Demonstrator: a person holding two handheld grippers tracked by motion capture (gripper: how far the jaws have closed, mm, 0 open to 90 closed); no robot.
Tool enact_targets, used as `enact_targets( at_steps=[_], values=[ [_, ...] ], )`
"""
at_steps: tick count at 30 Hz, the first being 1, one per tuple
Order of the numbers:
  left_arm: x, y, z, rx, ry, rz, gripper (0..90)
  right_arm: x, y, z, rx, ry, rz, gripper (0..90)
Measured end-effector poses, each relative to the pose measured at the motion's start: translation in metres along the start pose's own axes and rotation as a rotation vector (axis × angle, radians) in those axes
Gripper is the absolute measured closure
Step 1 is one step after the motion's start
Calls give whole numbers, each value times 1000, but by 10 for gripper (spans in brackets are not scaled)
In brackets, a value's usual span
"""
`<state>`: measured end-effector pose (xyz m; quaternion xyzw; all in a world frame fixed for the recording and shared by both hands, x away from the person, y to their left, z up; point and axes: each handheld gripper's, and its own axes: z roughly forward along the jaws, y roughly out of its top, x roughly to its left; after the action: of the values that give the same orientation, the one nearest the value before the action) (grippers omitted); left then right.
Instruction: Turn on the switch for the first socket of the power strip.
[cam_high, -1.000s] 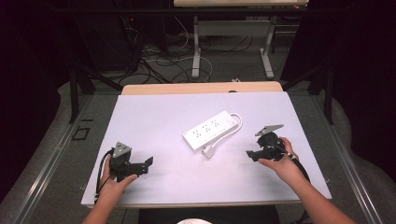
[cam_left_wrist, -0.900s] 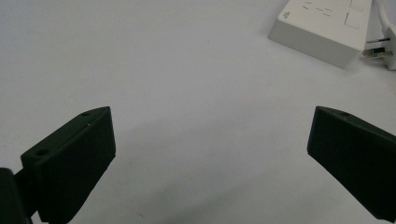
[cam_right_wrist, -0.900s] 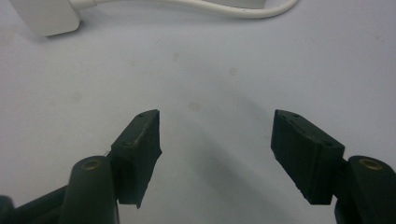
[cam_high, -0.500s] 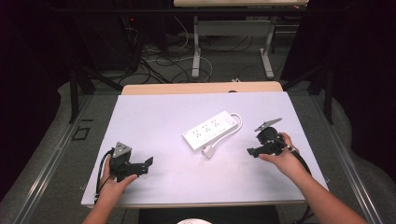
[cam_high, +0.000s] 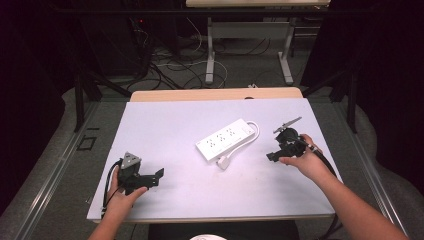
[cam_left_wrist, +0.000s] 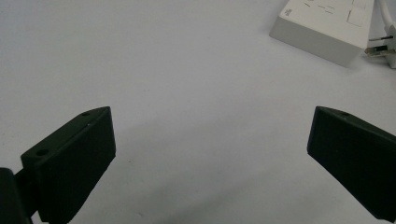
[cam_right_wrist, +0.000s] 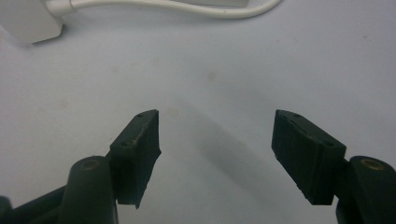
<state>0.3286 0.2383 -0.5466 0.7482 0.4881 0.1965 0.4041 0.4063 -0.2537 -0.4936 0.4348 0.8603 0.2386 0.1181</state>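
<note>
A white power strip (cam_high: 225, 140) lies at the middle of the pale table (cam_high: 165, 125), its white cord looping round its right end to a plug (cam_high: 224, 161) near its front. My left gripper (cam_high: 160, 175) rests near the table's front left, jaws wide open and empty, pointing right; its own view shows the power strip's corner (cam_left_wrist: 327, 28) far ahead. My right gripper (cam_high: 270, 156) is held just above the table at the right, pointing left toward the plug, open and empty. In its view the plug (cam_right_wrist: 28, 21) and cord (cam_right_wrist: 187, 8) lie ahead.
Beyond the table's far edge stand a wooden board edge (cam_high: 215, 94), table legs (cam_high: 210, 55) and loose cables (cam_high: 170, 65) on the floor. A metal rail (cam_high: 55, 165) runs along the left side.
My right gripper has moved a little toward the far side and up, staying open. The left gripper and the power strip have kept still.
</note>
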Motion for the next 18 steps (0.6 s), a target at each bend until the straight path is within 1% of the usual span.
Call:
enact_targets(
  at_steps=[2, 3, 4, 5, 6, 8, 9, 11, 14, 15, 16, 17, 18],
  values=[
    [0, 0, 0, 5, -1, 1, 10, 0, 1, -1, 7, 3, -2, 318],
    [0, 0, 0, 6, -1, 2, 10, 0, 2, 0, -7, 7, 9, 318],
    [0, 0, 0, 6, -1, 1, 10, -1, 4, -2, 5, -1, -14, 318],
    [0, 0, 0, 6, -2, 2, 11, -2, 7, -2, 5, -7, -20, 319],
    [0, 0, 0, -4, 2, 0, 11, -2, 7, -2, 5, -7, -20, 319],
    [0, 0, 0, 0, -1, 0, 11, -2, 10, -2, 4, -16, -31, 319],
    [0, 0, 0, 0, -1, 0, 11, -2, 11, -3, 8, -12, -38, 319],
    [0, 0, 0, 3, -2, 1, 11, -2, 13, -3, 5, -16, -36, 319],
    [0, 0, 0, 4, -2, 2, 12, -2, 18, -4, 5, -25, -50, 319],
    [0, 0, 0, 4, -2, 2, 12, -2, 18, -4, 5, -25, -50, 319],
    [0, 0, 0, 4, -2, 2, 12, -1, 19, -3, 1, -36, -45, 319],
    [0, 0, 0, 5, -3, 2, 12, -1, 20, -3, 3, -30, -49, 319],
    [0, 0, 0, 6, -2, 3, 13, 0, 22, -3, 2, -37, -51, 319]
  ],
)
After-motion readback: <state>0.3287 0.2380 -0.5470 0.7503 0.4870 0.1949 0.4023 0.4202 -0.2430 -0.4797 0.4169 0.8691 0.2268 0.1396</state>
